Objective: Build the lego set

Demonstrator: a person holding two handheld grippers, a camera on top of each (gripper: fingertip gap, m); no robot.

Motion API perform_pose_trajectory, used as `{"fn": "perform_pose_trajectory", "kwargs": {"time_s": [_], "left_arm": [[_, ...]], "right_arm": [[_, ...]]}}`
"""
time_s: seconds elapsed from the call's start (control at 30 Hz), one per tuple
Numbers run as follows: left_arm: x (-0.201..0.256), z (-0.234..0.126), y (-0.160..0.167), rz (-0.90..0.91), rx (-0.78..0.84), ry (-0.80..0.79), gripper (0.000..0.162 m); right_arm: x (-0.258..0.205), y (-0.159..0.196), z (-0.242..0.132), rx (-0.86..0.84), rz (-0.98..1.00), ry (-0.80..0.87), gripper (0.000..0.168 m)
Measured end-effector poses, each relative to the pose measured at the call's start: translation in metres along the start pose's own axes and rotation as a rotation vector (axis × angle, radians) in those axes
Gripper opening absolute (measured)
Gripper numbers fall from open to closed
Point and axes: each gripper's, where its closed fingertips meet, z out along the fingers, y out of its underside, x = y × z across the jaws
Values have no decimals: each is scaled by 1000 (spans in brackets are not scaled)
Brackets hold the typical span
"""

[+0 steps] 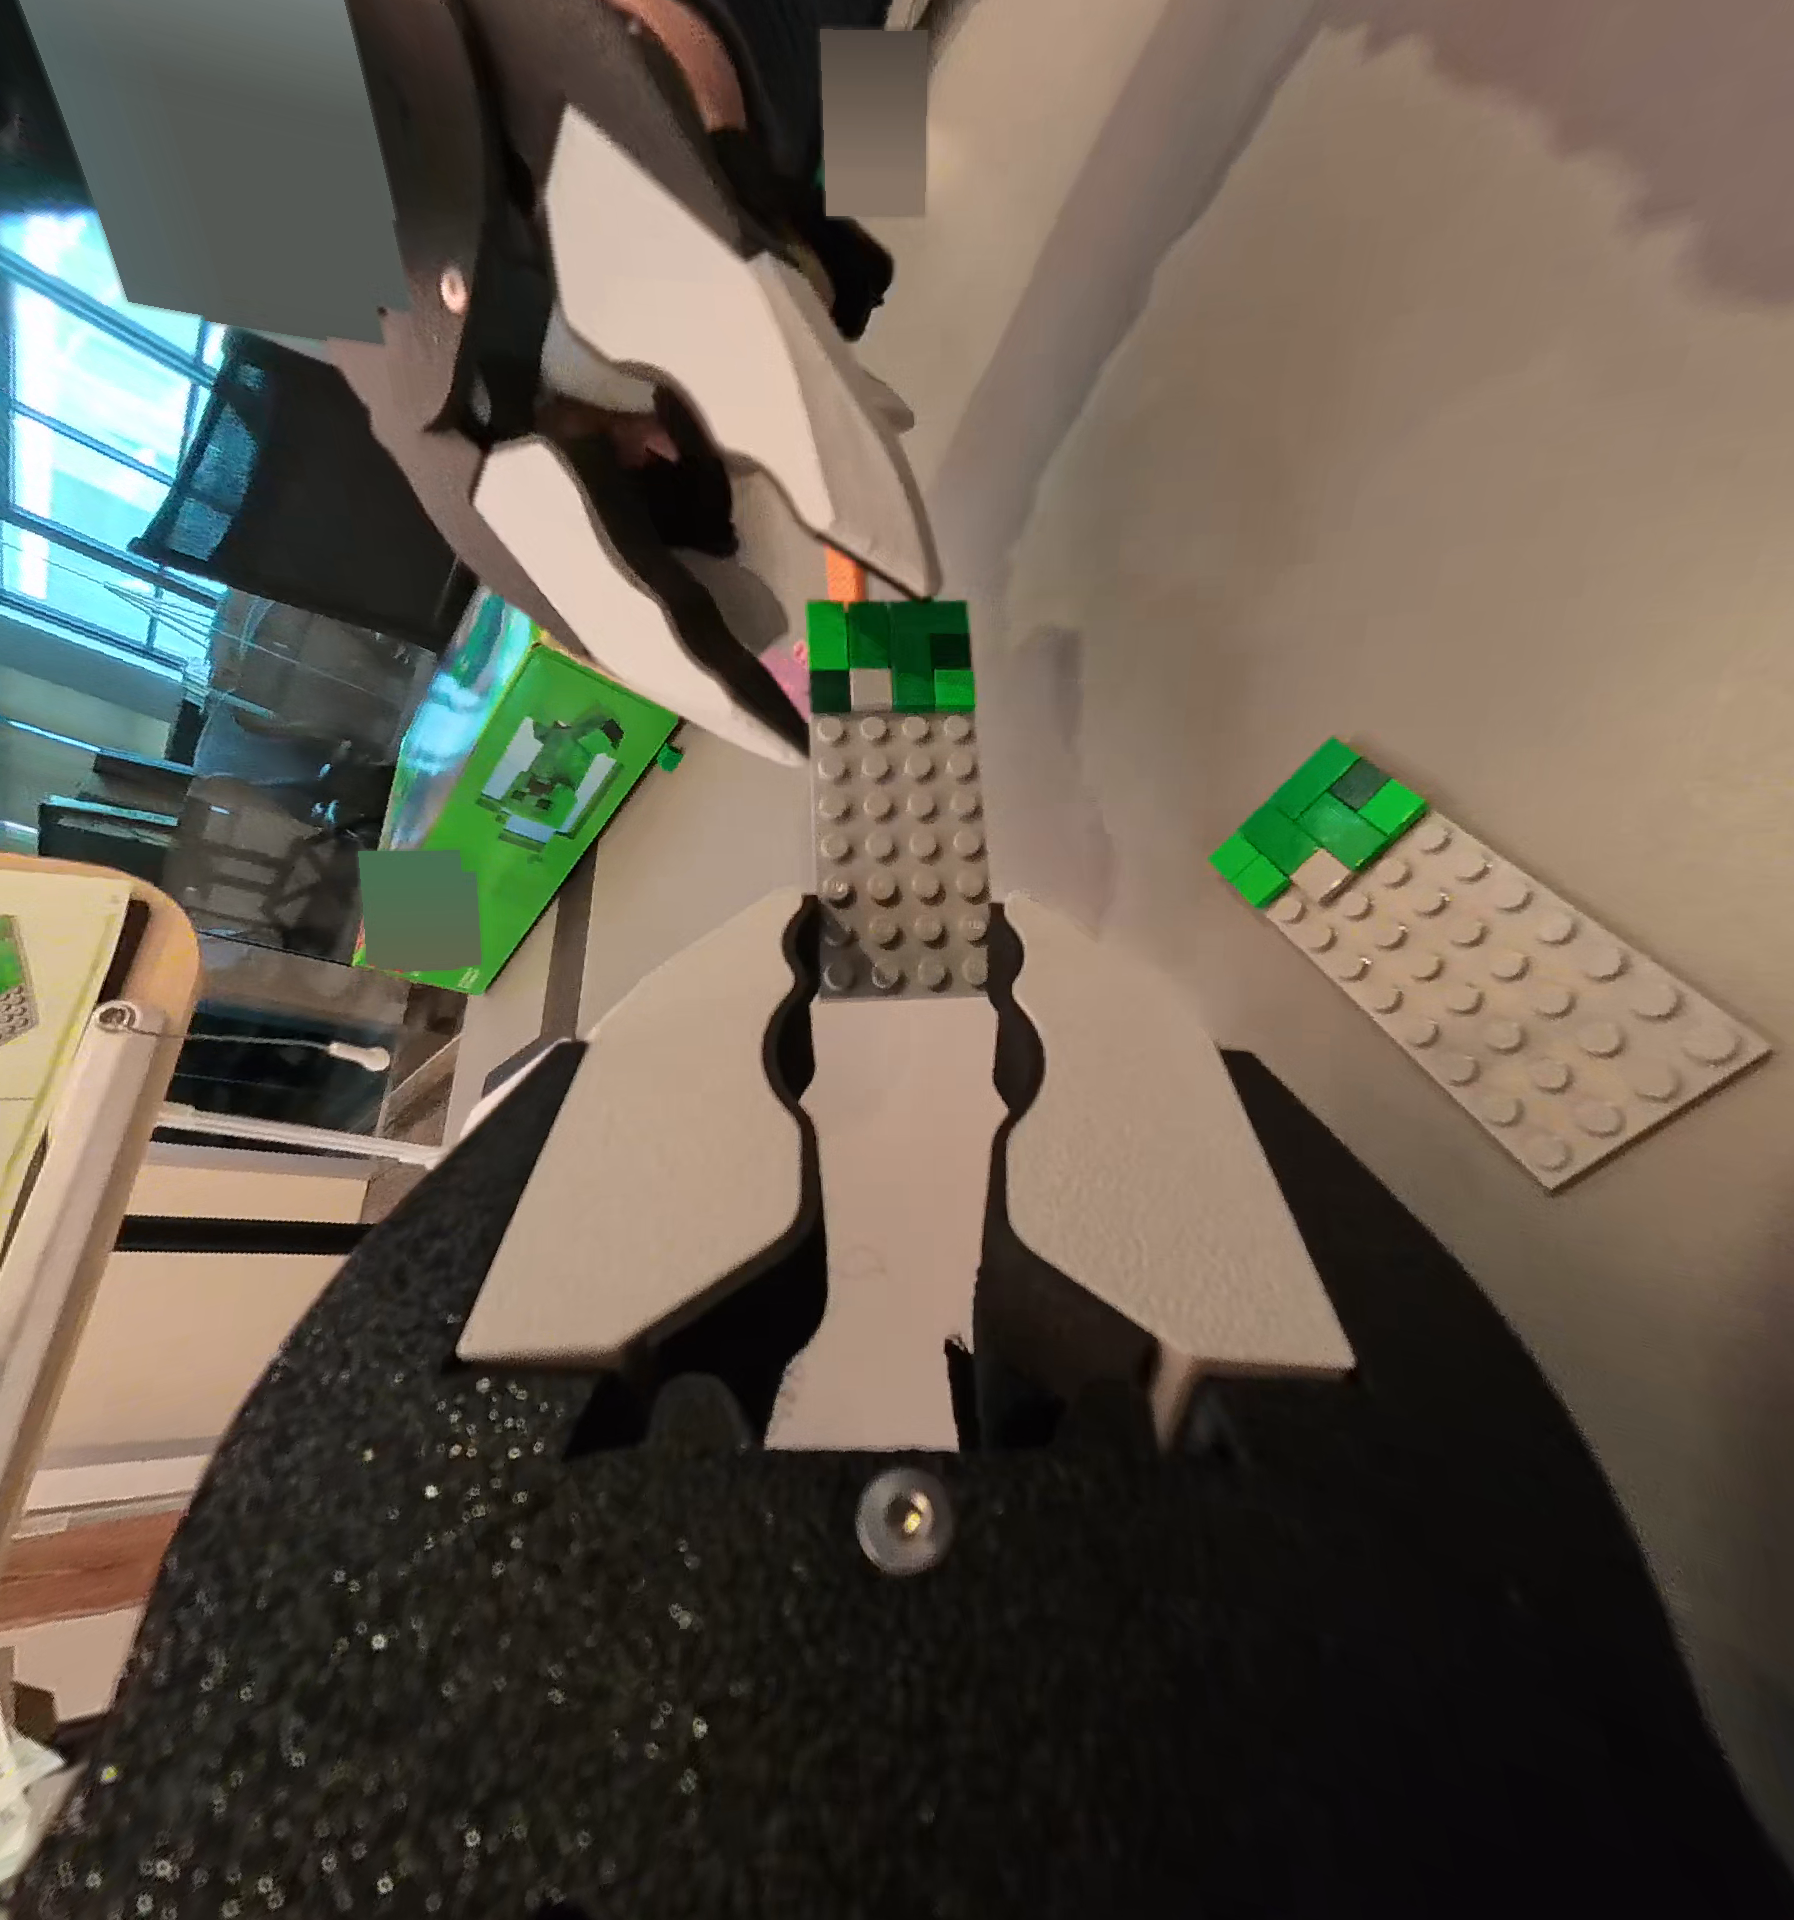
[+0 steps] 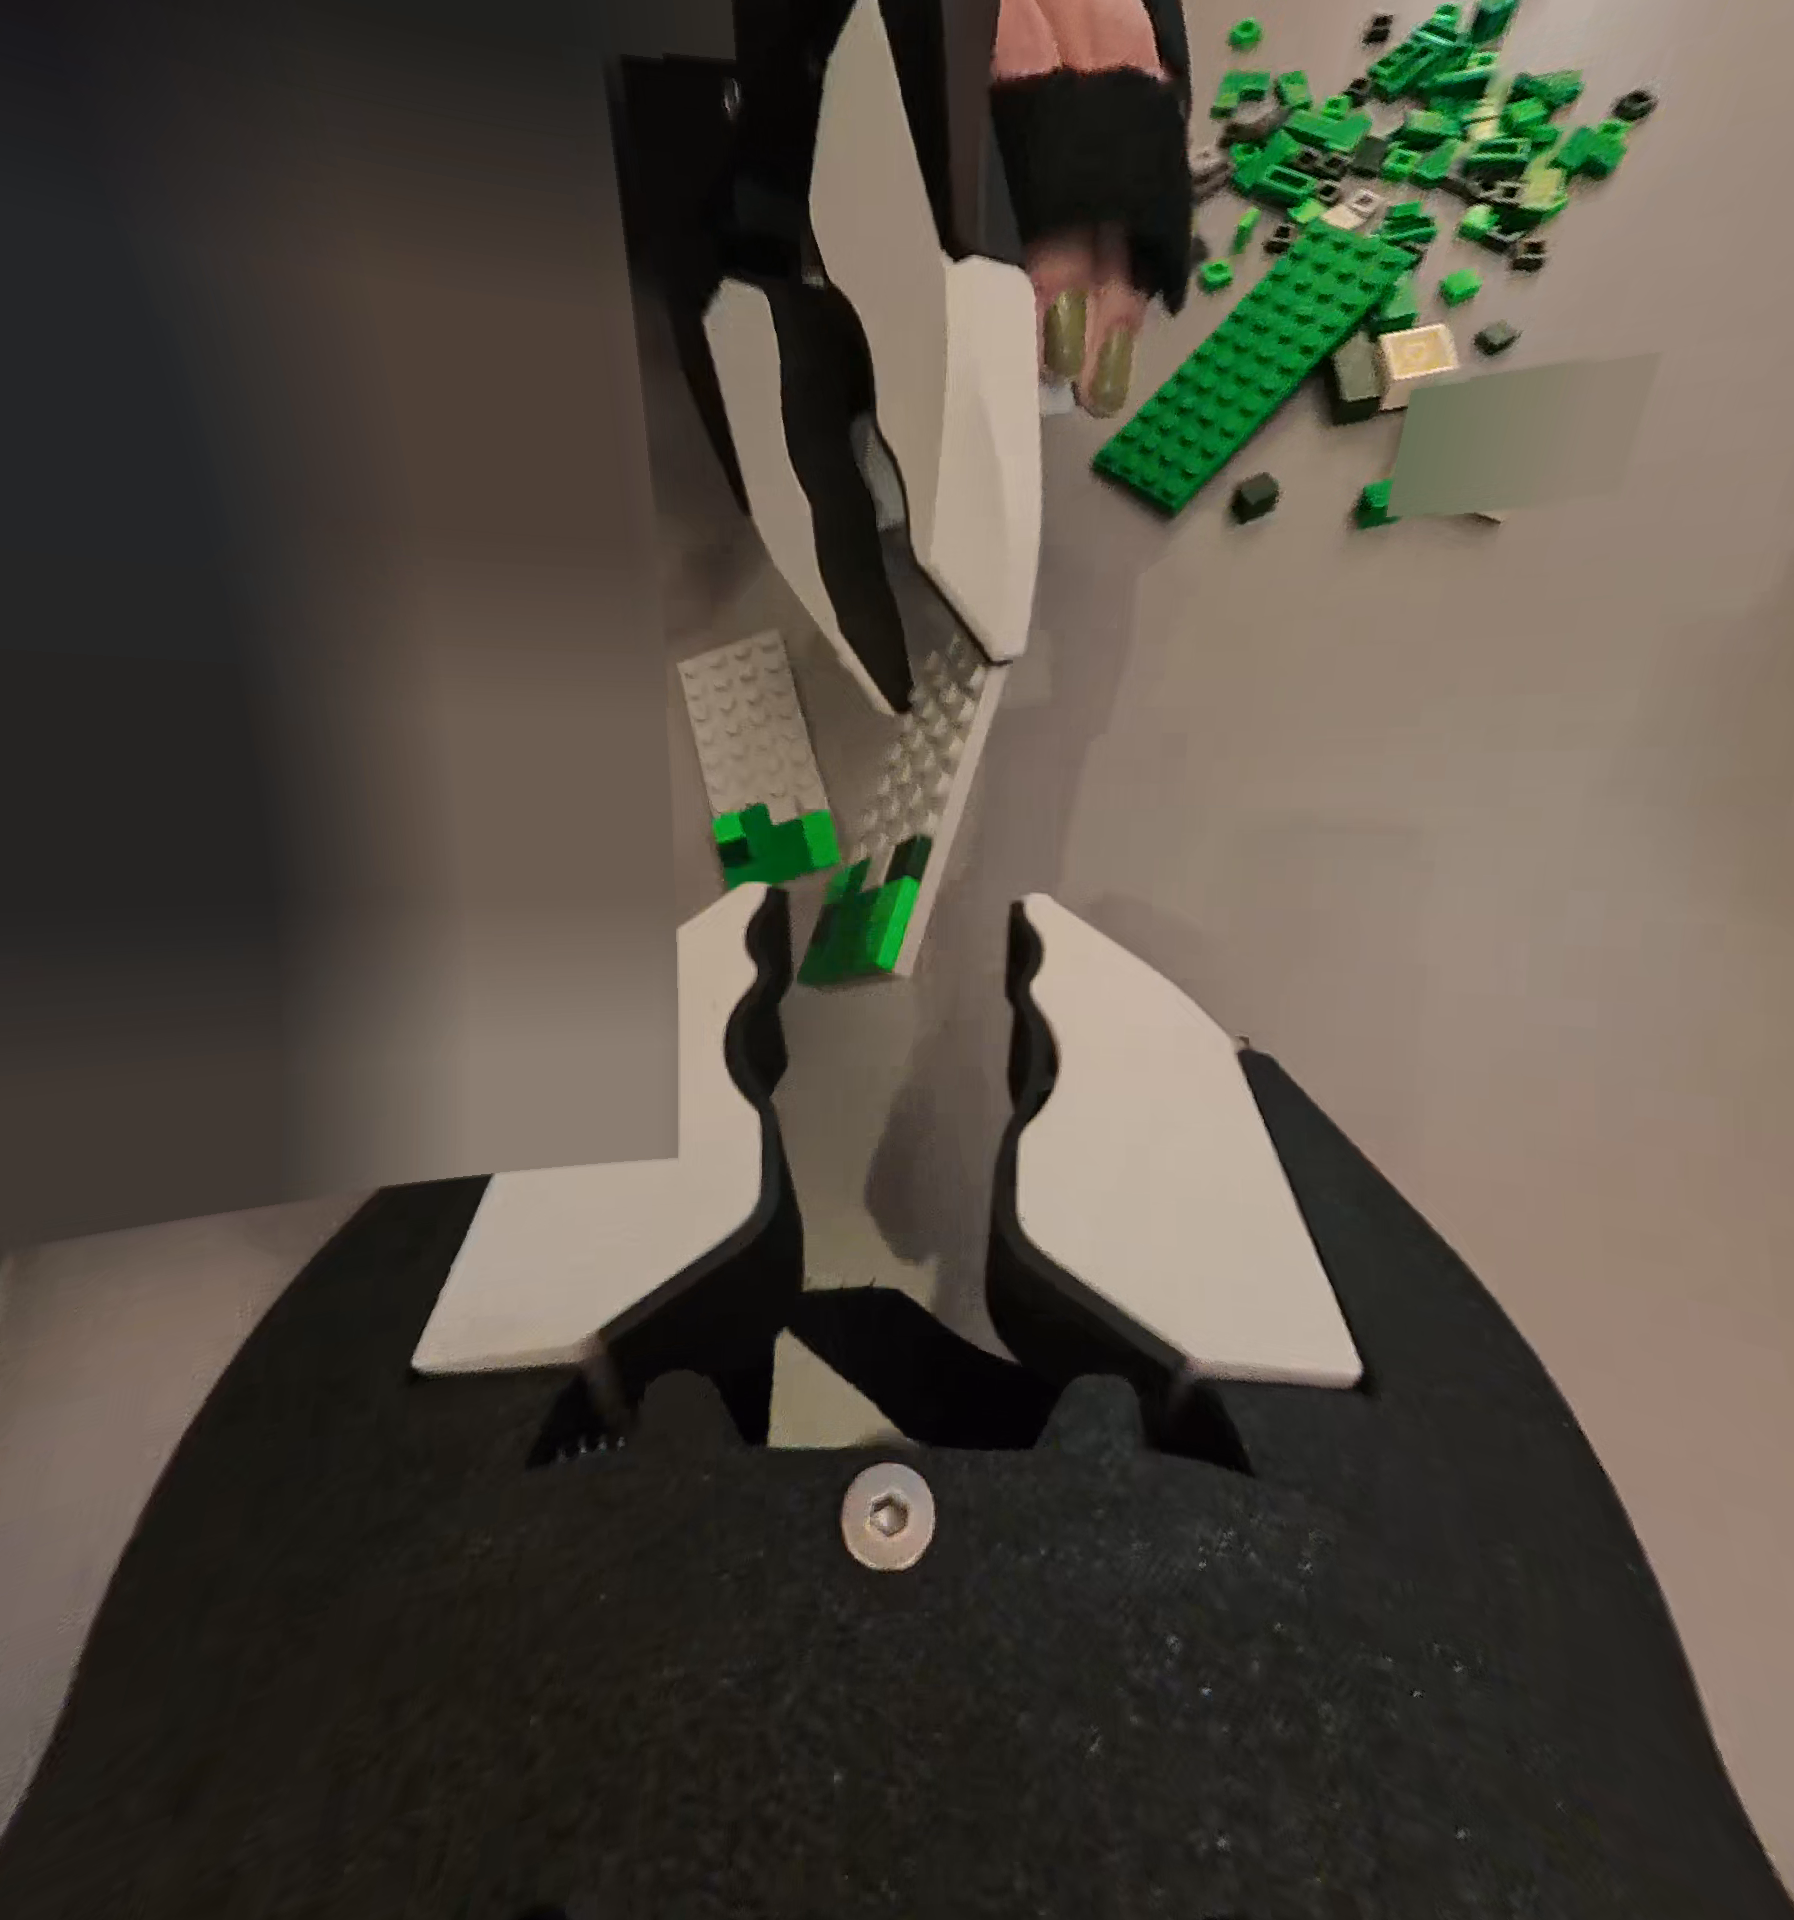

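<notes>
Left tool [image 1: 903, 935] clamped on grey studded plate w/ green tiles [image 1: 898, 821]; right tool [image 2: 898, 935] apart, empty, above tabletop [image 2: 1392, 831]. Second grey plate [image 1: 1495, 997] lies nearby.

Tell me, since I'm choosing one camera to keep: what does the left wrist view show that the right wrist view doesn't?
Only the left wrist view shows the green set box, a window and office furniture behind the table.

Only the right wrist view shows the loose green brick pile and the long green plate.

Both show the grey plate with green tiles held by the left tool, the second grey plate lying flat on the table, and the open right tool near the held plate's tiled end.
</notes>
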Motion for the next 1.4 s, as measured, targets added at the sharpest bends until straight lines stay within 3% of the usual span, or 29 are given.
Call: {"fn": "perform_pose_trajectory", "kwargs": {"time_s": [0.17,0.43,0.6,0.7,0.83,0.93,1.0,1.07,1.13,1.2,1.3,1.4], "left_arm": [[-2,1,7,-67,-15,8,31],[22,16,59,-535,-319,256,31],[26,21,56,-744,-323,307,32],[24,20,51,-829,-267,300,42],[4,3,49,-849,-193,114,55],[-20,-31,58,-833,-164,-136,58],[-29,-63,70,-835,-168,-300,56],[-36,-106,94,-741,-225,-524,42],[-44,-159,121,-573,-317,-779,30],[-47,-202,150,-524,-448,-906,27],[-52,-253,174,-602,-461,-1078,28],[-53,-289,190,-660,-452,-1199,29]], "right_arm": [[5,2,-5,23,-28,120,42],[15,-1,-15,152,-3,303,40],[22,4,-12,130,0,394,38],[30,-11,-17,187,24,423,36],[42,-31,-17,221,52,444,35],[53,-49,-7,209,42,482,33],[63,-68,6,200,14,489,26],[76,-89,23,173,-5,486,22],[89,-113,46,130,-15,441,22],[105,-135,73,80,-12,390,19],[136,-161,117,6,181,301,18],[150,-184,161,-27,439,105,16]]}}
